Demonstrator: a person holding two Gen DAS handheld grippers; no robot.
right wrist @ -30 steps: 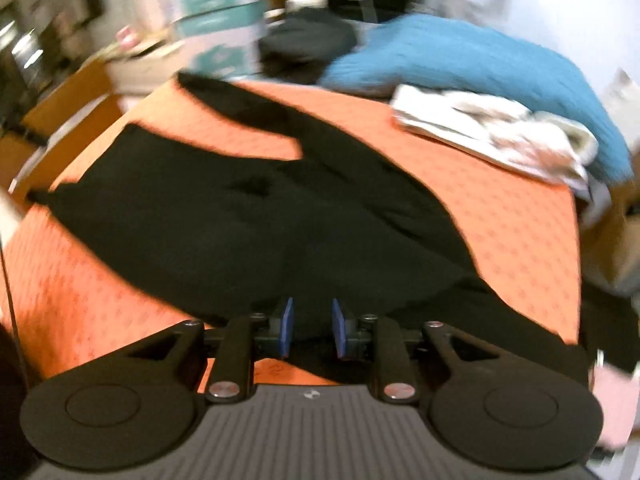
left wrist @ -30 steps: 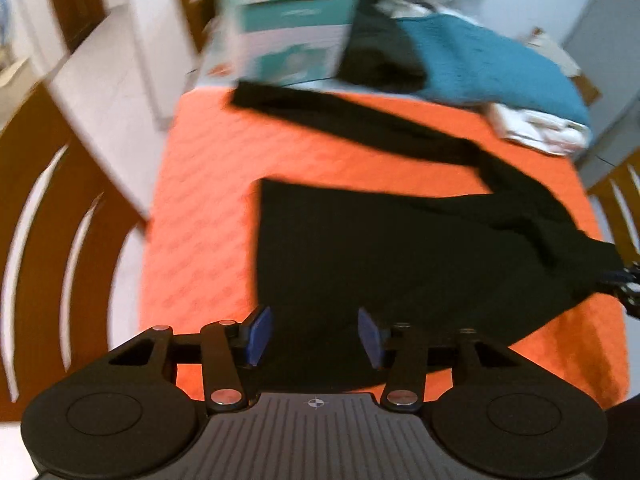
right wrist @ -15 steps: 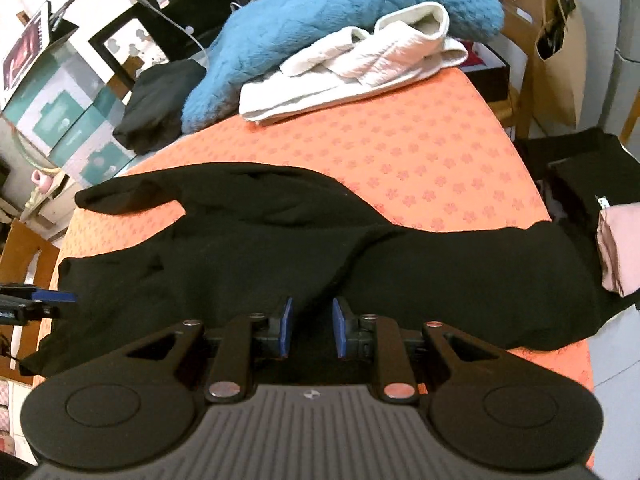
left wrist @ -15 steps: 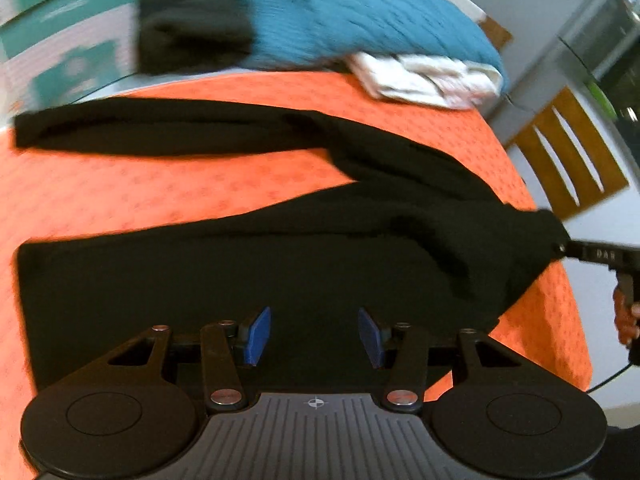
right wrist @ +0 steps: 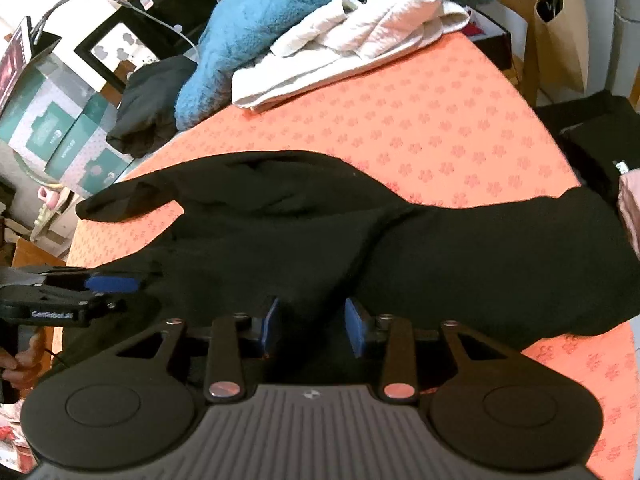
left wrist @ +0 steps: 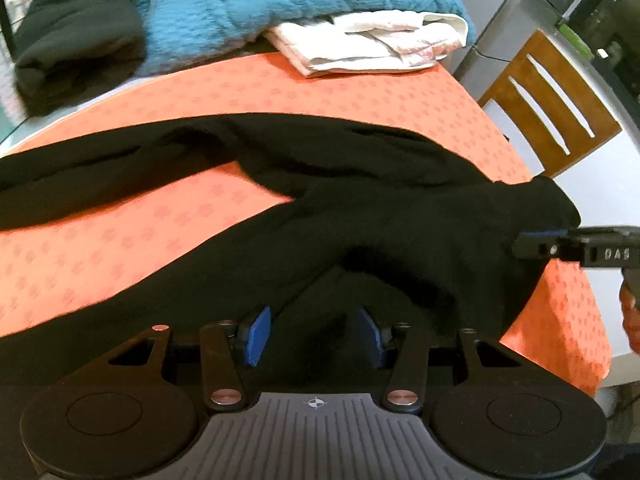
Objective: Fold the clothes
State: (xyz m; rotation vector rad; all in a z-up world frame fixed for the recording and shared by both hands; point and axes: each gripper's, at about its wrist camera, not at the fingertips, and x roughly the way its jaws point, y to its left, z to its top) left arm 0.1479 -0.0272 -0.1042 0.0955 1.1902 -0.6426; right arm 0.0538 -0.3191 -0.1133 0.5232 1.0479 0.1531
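Note:
A black long-sleeved garment [left wrist: 400,220] [right wrist: 360,232] lies spread across the orange tablecloth [left wrist: 120,240] [right wrist: 440,120], one sleeve stretched to the far left and the other toward the table's right edge. My left gripper [left wrist: 315,334] is open, its blue pads wide apart just above the garment's near hem; the right wrist view shows it at the left [right wrist: 108,284], over the cloth's edge. My right gripper [right wrist: 313,326] is open, with a ridge of black fabric lying between its pads. It enters the left wrist view from the right [left wrist: 536,242], at the garment's bunched end.
A blue knit blanket [left wrist: 280,0], a folded white towel [left wrist: 372,44] and a dark folded garment [left wrist: 76,40] lie at the table's far side. A wooden chair [left wrist: 548,100] stands beyond the right edge. Boxes [right wrist: 60,128] and a paper bag [right wrist: 560,20] crowd the surroundings.
Both grippers have swung around the table, drawing the garment out lengthwise. The right gripper's pads, narrow on the fabric before, now stand wider apart. The left gripper's opening is unchanged.

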